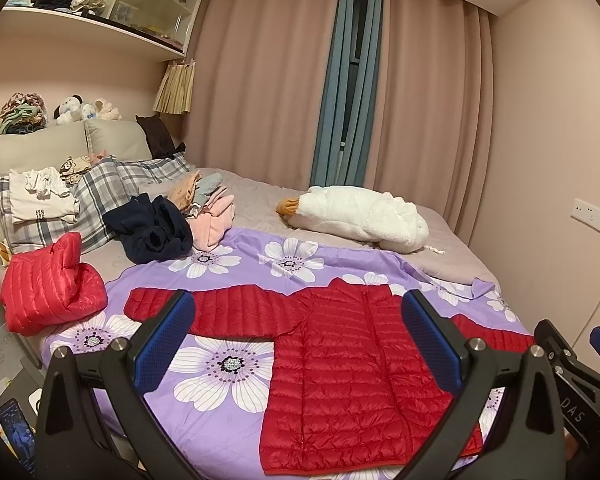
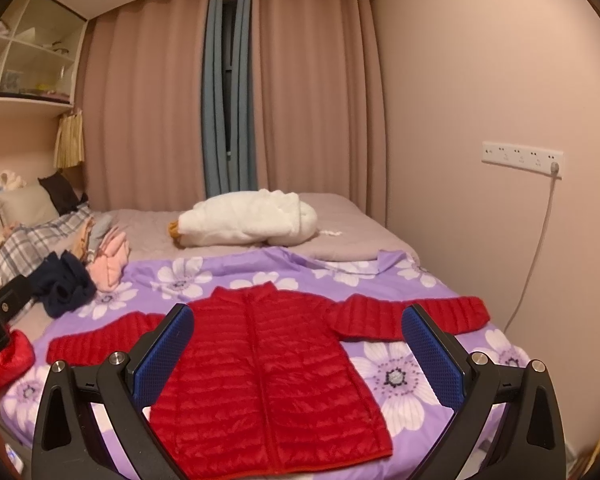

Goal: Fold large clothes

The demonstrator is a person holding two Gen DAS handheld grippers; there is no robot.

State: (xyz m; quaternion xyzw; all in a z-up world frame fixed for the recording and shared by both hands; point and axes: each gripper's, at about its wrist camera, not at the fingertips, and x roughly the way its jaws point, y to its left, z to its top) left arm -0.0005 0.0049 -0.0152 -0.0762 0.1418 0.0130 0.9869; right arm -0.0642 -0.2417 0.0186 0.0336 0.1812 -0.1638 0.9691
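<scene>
Left wrist view: left hand-held gripper [image 1: 298,336] hovers over the bed [image 1: 452,248], fingers spread wide, gripping nothing. Right hand-held gripper [image 2: 298,340] same (wide apart, empty). Red puffer jacket [image 1: 352,372] lies flat, sleeves out, on the purple floral sheet [image 1: 220,364].

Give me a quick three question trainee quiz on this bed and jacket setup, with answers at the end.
1. True or false: the red jacket lies flat with both sleeves spread out.
2. What does the left gripper hold? A) a sleeve B) the hem C) nothing
3. Fill in: the white plush goose lies on the ___ sheet, beyond the floral cover.

Key: 1 true; 2 C; 3 grey.
</scene>
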